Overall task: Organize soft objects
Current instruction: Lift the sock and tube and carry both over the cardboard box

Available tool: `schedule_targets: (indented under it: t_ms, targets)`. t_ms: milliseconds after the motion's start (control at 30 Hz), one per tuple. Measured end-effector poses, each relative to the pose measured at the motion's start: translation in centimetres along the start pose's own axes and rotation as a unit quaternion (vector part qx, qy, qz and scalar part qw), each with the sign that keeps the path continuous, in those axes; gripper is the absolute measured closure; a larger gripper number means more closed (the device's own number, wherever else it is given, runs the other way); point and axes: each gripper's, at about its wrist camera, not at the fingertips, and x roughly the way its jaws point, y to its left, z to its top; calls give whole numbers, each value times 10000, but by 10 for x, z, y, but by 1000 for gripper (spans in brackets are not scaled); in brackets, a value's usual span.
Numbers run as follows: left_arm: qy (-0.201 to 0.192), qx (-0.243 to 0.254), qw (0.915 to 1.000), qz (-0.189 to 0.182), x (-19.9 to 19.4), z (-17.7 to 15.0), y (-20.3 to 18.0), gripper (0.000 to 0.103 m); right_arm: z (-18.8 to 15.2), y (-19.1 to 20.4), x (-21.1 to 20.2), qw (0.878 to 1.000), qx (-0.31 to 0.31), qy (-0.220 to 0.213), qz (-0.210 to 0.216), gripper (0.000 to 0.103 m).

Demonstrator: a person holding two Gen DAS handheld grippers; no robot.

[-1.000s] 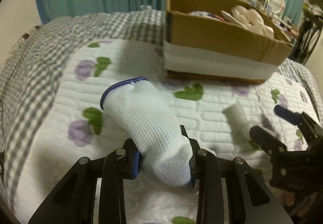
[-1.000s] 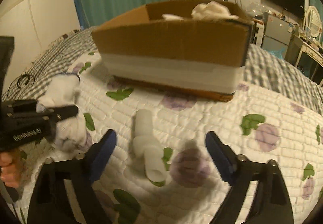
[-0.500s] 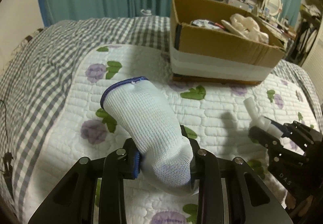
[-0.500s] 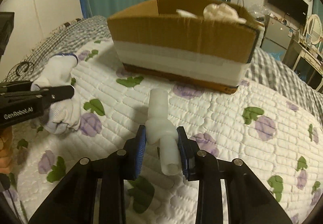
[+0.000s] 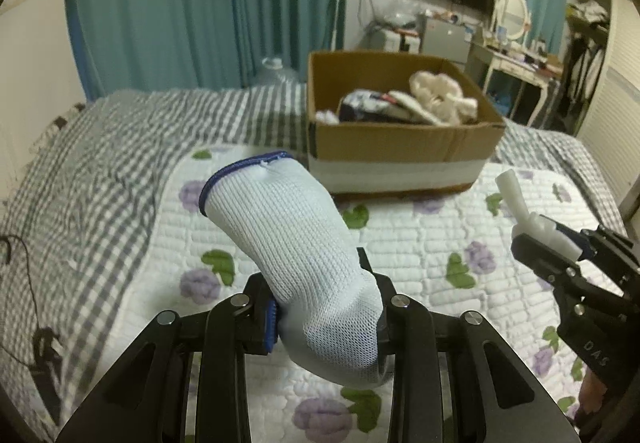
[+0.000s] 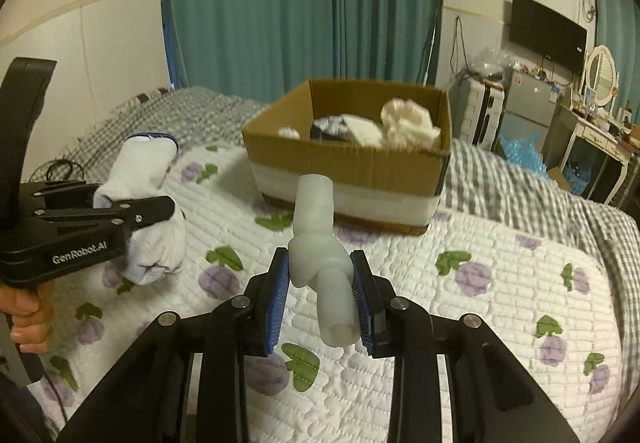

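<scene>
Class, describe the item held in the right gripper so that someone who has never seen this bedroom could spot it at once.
Start at the bed with the floral quilt and the open cardboard box on it. In front of the box, the right gripper pinches a white knotted tube-like piece above the quilt. Unlike the blue-cuffed white knit glove in the left gripper, it is smooth, narrow and twisted.

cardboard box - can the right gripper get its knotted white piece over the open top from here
Probably yes: the cardboard box stands open-topped straight ahead of the right gripper, with only bare quilt between; the left gripper sits off to the side.
</scene>
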Motion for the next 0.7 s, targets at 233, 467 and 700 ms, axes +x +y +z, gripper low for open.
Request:
schedule_targets:
  t_ms: [233,467,700]
  targets:
    - [-434,100,9990,-39,-30,14,-4,73,15,-1,-41,9990,107,-428,-19,73]
    - [-967,369,9946,-108,-61,27,-13,73,35,1,-77,9964,15,-846,-85,73]
    - [-1168,265,9924,-270,-77,47,-13,73,60,5,-99,9920,-175,-1238,-196,73]
